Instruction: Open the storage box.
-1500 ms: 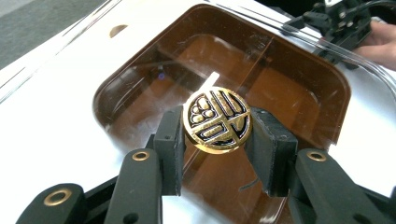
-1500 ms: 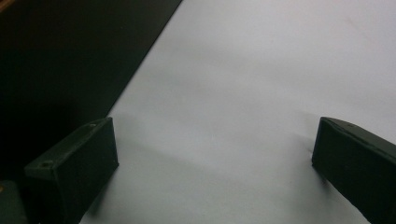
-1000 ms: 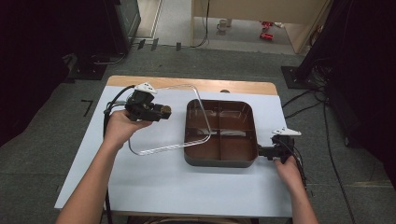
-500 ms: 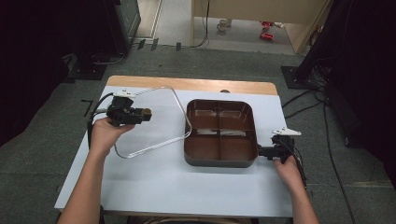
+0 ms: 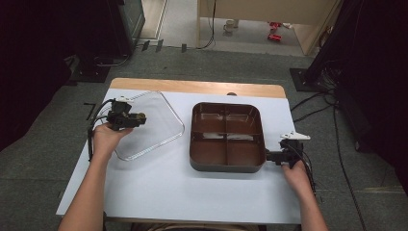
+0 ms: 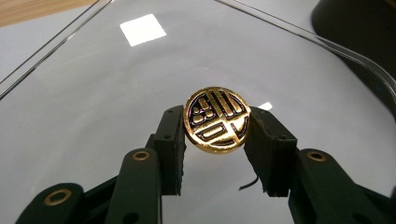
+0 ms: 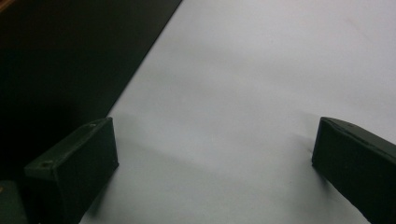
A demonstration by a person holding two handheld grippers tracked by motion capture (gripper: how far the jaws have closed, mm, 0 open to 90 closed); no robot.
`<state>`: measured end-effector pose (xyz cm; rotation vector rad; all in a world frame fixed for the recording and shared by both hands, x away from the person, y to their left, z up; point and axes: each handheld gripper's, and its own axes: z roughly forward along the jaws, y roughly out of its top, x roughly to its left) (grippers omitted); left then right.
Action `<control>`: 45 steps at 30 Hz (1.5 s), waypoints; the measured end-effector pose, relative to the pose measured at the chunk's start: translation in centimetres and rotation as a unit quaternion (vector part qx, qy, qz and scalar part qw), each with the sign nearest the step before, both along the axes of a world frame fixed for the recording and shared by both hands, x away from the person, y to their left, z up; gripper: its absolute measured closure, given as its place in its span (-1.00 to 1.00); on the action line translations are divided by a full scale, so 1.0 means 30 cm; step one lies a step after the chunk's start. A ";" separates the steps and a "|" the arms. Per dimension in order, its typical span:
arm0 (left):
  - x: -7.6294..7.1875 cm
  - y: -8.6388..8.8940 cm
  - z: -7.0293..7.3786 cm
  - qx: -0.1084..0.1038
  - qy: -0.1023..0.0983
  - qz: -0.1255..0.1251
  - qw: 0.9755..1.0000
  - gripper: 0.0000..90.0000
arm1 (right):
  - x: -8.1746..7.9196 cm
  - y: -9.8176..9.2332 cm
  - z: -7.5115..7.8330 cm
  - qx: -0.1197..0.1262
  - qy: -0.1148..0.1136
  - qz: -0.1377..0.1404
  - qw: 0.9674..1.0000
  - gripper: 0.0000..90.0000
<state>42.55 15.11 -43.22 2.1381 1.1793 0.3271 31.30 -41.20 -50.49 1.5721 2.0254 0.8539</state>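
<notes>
A: What's the left gripper (image 6: 215,140) doing?

B: Its two black pads are clamped on the round gold knob (image 6: 217,119) of the clear lid (image 5: 146,126). In the high view the lid lies left of the brown tray (image 5: 226,136), its right corner just beside the tray's left wall, apart from it as far as I can tell.

A: Any open room around the lid?

B: Bare white table (image 5: 159,187) runs from the lid's near edge toward six o'clock. Toward twelve o'clock its far corner sits near the wooden strip at the table's back edge.

A: And the right gripper (image 5: 276,156)?

B: It sits low at the tray's lower right corner, at about four o'clock from the tray's middle. In the right gripper view the jaws stand wide with only table between them, the tray's dark wall just beside the left one.

A: The arms?

B: Both forearms enter from six o'clock. The left hand (image 5: 107,137) reaches up-table, its gripper pointing toward three o'clock; the right hand (image 5: 294,172) points its gripper toward nine.
</notes>
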 end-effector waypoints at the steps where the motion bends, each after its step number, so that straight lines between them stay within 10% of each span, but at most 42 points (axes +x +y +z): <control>1: 0.020 -0.005 -0.026 -0.002 0.002 0.003 1.000 0.31 | 0.000 0.000 0.000 0.000 0.000 0.000 1.000 -1.00; 10: 0.069 -0.044 -0.108 0.016 0.014 0.003 1.000 0.31 | 0.000 0.000 0.000 0.000 0.000 0.000 1.000 -1.00; 20: 0.073 -0.029 -0.124 -0.012 0.020 0.006 1.000 0.29 | 0.000 0.000 0.000 0.000 0.000 0.000 1.000 -1.00; 45: -0.072 -0.066 0.028 -0.073 0.012 -0.026 0.997 -0.28 | 0.000 0.000 0.000 0.000 0.000 0.000 1.000 -1.00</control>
